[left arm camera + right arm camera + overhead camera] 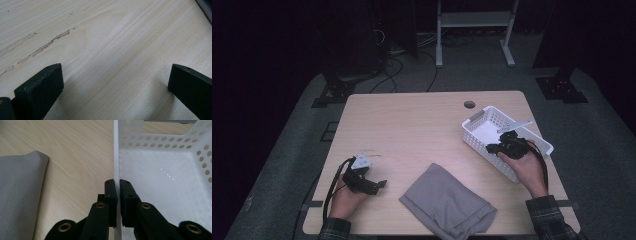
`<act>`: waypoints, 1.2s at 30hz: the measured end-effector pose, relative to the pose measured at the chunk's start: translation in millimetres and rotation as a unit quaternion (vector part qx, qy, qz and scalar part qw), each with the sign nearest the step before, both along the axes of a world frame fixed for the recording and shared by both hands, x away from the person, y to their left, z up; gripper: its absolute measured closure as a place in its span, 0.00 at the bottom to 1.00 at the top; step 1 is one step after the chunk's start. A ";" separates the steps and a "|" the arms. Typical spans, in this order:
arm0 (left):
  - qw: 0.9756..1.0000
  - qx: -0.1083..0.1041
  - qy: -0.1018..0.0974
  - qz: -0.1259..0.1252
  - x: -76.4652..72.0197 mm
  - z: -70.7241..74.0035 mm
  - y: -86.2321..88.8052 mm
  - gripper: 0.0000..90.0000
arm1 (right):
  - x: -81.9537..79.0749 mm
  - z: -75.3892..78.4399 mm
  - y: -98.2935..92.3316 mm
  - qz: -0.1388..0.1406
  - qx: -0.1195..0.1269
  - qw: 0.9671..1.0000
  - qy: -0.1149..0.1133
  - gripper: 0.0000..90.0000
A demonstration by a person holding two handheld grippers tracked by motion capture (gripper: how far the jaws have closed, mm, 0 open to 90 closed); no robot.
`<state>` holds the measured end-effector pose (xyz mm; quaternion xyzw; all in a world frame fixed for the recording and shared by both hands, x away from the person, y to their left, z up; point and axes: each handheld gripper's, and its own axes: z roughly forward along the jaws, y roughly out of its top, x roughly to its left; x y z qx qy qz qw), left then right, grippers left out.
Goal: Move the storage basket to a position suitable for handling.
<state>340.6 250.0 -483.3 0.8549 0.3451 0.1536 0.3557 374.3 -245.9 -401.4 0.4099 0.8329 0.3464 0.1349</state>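
Plaid sleeves, black hand-held grippers, brass rivets

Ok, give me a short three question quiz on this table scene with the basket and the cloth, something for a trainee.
1. True or false: the right gripper is clamped on a wall of the white basket.
2. What lies between the open jaws of the left gripper?
A. the grey cloth
B. bare table
C. the basket's rim
3. In the high view, where does the grey cloth lie relative to the two hands?

Key
1. True: one jaw sits outside the wall and one inside, pressed shut on it.
2. B: only the wooden table shows between the jaws.
3. Between them, folded, at the near edge of the table, touched by neither gripper.
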 end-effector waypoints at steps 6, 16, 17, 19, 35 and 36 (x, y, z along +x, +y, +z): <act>1.000 0.001 0.001 0.000 0.0 0.2 0.1 0.00 | 0.5 -2.8 2.2 0.002 0.002 1.000 0.003 0.93; 1.000 0.001 0.001 0.000 0.0 0.2 0.1 0.00 | -10.1 -8.5 15.2 0.013 -0.013 1.000 0.013 0.93; 1.000 0.001 0.001 -0.001 -0.1 0.2 0.1 0.00 | -11.3 -8.9 16.6 0.013 -0.013 1.000 0.015 0.93; 1.000 0.001 0.001 -0.001 -0.3 0.2 0.1 0.00 | -14.8 -8.7 20.3 0.018 -0.012 1.000 0.015 0.93; 1.000 0.001 0.001 -0.002 -0.3 0.2 0.2 0.00 | -19.5 -2.4 22.6 0.019 0.020 1.000 0.005 0.57; 1.000 0.001 0.001 -0.002 -0.3 0.2 0.2 0.00 | -19.8 -2.5 23.3 0.019 0.020 1.000 0.004 0.54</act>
